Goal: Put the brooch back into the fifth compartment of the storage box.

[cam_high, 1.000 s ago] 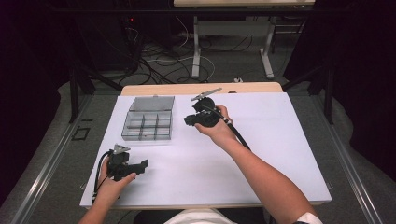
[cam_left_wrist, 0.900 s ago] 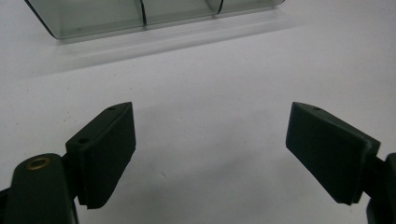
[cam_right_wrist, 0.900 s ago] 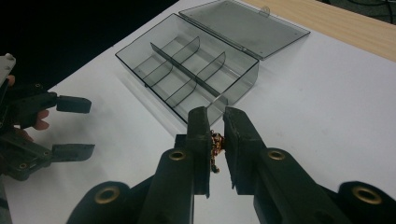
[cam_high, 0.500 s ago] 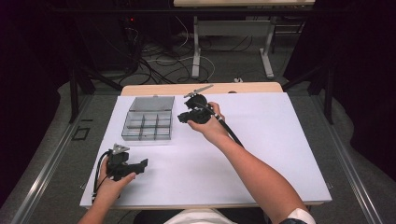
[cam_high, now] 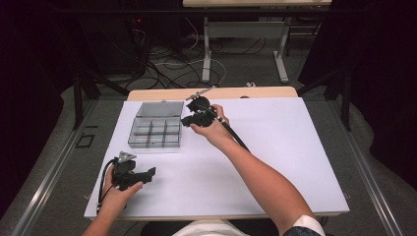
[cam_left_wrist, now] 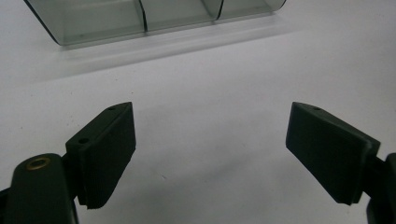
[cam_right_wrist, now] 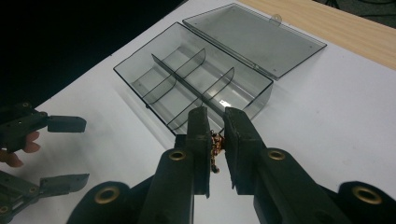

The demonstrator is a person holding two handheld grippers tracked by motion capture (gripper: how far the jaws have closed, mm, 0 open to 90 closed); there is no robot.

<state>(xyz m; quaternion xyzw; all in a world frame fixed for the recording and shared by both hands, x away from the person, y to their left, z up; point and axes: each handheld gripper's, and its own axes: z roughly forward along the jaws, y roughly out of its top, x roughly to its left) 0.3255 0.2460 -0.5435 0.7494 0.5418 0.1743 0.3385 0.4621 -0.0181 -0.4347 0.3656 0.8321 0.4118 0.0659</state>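
Note:
A smoky clear compartment box [cam_high: 156, 132] lies open on the white table, its lid [cam_high: 158, 109] folded back flat. In the right gripper view the box [cam_right_wrist: 187, 79] has several empty compartments. My right gripper [cam_high: 186, 119] hovers at the box's right edge, pointing at it. The right gripper [cam_right_wrist: 216, 126] is shut on a small copper-coloured piece [cam_right_wrist: 216, 145] that hangs between the pads. My left gripper [cam_high: 150, 172] rests near the table's front left, open, nothing between its jaws. In its own view the left gripper [cam_left_wrist: 210, 154] faces the box's front wall [cam_left_wrist: 116, 18].
The white table sheet [cam_high: 295, 147] stretches to the right of the box. A wooden strip [cam_high: 255, 92] runs along the far edge. Cables and table legs [cam_high: 206, 54] stand on the dark floor beyond. The left gripper [cam_right_wrist: 85, 150] also appears at the left of the right gripper view.
My right hand has carried the small piece leftward, from over the white sheet to the box's right edge. The left gripper has stayed put.

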